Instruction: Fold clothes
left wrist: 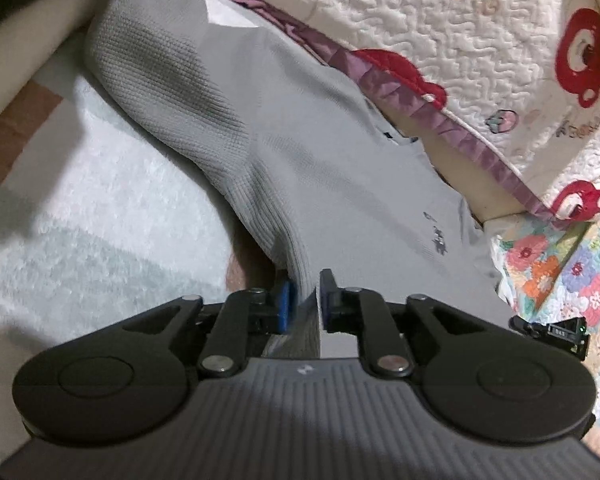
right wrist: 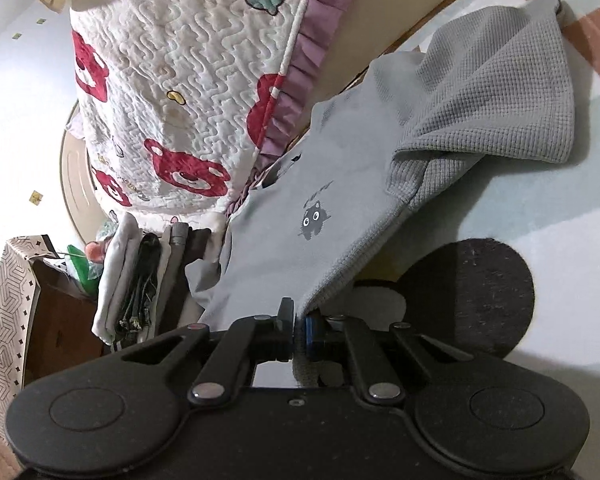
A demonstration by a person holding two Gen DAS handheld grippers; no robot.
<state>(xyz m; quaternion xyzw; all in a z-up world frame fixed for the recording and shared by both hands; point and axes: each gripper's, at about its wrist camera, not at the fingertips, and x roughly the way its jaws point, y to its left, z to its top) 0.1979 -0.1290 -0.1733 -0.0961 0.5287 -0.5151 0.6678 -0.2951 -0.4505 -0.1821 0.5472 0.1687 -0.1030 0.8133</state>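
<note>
Nearest the left wrist camera, the left tool [left wrist: 307, 280] has the ribbed hem of a grey sweater [left wrist: 260, 128] between its blue-faced fingers [left wrist: 286, 300]. Its jaws stand narrow, with a slight gap showing beside the fabric on the right-hand pad, so a firm pinch cannot be confirmed from this view. In the right wrist view, the right tool [right wrist: 298, 320] is closed tight on another part of the same hem, the waffle-knit edge of the sweater [right wrist: 340, 184] drawn straight into the slot between the pads.

Both views show the garment pulled up off the floor at the hem, its body sloping away from the tools. One sleeve lies bunched across the upper part of the sweater, and a small dark cartoon cat print [right wrist: 314, 222] sits on the chest. The far part of the sweater rests on a pale fluffy rug [left wrist: 100, 208], which has a round black patch [right wrist: 472, 296] near the right tool.

Beyond the sweater hangs a white quilted cover [right wrist: 172, 92] with red bears and a purple ruffle. A floral cloth [left wrist: 560, 280] lies at the right edge of the left view. Left of the right tool, folded clothes [right wrist: 140, 276] are stacked beside a dark wooden cabinet [right wrist: 60, 320].
</note>
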